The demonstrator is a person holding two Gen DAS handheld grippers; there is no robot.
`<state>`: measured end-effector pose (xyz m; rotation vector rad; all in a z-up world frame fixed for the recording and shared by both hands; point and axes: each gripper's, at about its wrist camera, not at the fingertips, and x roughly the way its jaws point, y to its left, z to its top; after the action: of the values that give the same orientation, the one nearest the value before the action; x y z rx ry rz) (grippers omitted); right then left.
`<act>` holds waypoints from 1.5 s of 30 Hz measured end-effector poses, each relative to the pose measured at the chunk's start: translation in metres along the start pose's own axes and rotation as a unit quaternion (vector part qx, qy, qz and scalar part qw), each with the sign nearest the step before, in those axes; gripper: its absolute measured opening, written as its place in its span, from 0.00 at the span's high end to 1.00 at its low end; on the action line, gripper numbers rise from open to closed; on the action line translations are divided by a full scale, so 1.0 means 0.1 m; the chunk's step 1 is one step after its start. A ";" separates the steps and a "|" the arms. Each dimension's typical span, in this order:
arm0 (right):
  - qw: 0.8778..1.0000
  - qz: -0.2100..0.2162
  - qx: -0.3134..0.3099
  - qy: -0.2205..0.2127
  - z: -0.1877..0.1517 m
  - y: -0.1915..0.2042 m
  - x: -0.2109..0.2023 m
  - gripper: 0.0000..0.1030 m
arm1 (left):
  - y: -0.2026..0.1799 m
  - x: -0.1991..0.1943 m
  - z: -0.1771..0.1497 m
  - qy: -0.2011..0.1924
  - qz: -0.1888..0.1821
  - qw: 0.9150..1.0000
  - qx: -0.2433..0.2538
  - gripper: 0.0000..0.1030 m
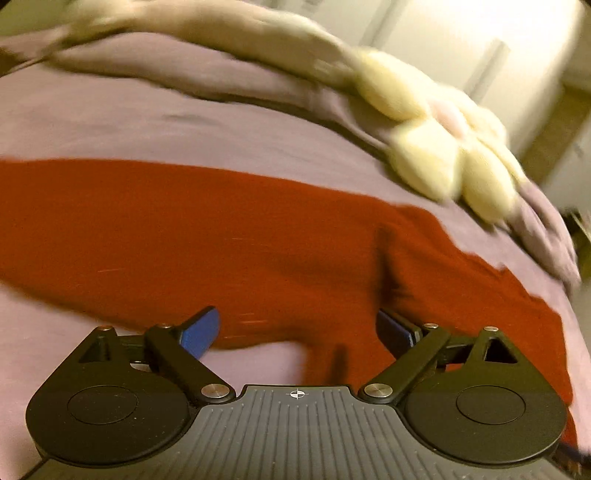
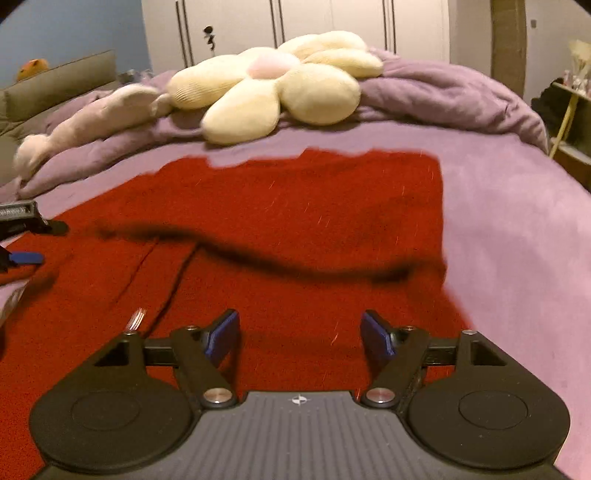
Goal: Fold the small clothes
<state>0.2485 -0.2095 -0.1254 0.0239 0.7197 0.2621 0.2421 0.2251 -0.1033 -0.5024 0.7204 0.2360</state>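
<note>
A red knit garment (image 2: 295, 221) lies spread on the purple bed cover (image 2: 509, 229), with a dark fold line across its middle. In the left wrist view the same red garment (image 1: 221, 229) stretches across the bed. My left gripper (image 1: 297, 332) is open and empty, just above the garment's near edge. My right gripper (image 2: 300, 338) is open and empty, low over the garment's near part. The left gripper's fingertips (image 2: 26, 257) show at the left edge of the right wrist view, over the garment's left side.
A cream flower-shaped cushion (image 2: 280, 88) lies on the rumpled purple duvet (image 2: 443, 92) beyond the garment; it also shows in the left wrist view (image 1: 436, 140). A long pale plush (image 2: 92, 118) lies left of it. White wardrobe doors (image 2: 295, 22) stand behind. A shelf (image 2: 569, 122) is at right.
</note>
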 end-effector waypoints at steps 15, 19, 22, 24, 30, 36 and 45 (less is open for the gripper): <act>0.999 -0.047 0.009 -0.026 -0.35 0.15 -0.08 0.13 | 2.40 -0.39 0.11 -0.108 0.009 0.905 -0.411 0.77; 0.999 -0.042 0.012 -0.030 -0.36 0.13 -0.07 0.12 | 2.53 -0.32 0.17 -0.110 0.003 0.894 -0.434 0.88; 0.999 -0.037 0.015 -0.031 -0.37 0.12 -0.06 0.11 | 2.47 -0.37 0.28 -0.112 0.017 0.908 -0.404 0.90; 0.999 -0.033 0.019 -0.033 -0.38 0.10 -0.07 0.11 | 2.26 -0.49 0.34 -0.129 0.035 0.932 -0.337 0.90; 0.999 -0.024 0.022 -0.038 -0.39 0.09 -0.06 0.08 | 0.76 -0.73 0.73 -0.161 -0.004 0.986 -0.044 0.90; 0.999 -0.016 0.030 -0.042 -0.40 0.07 -0.07 0.08 | -1.05 -0.45 0.43 -0.127 -0.094 0.974 0.161 0.81; 0.997 0.035 0.063 -0.015 -0.09 -0.06 -0.14 0.23 | -1.48 -0.03 -0.42 -0.040 -0.078 0.975 0.202 0.20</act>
<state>0.2342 -0.2196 -0.1235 0.1728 0.7055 0.2817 0.2712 0.0767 -0.0752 -0.1581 0.6254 -0.0404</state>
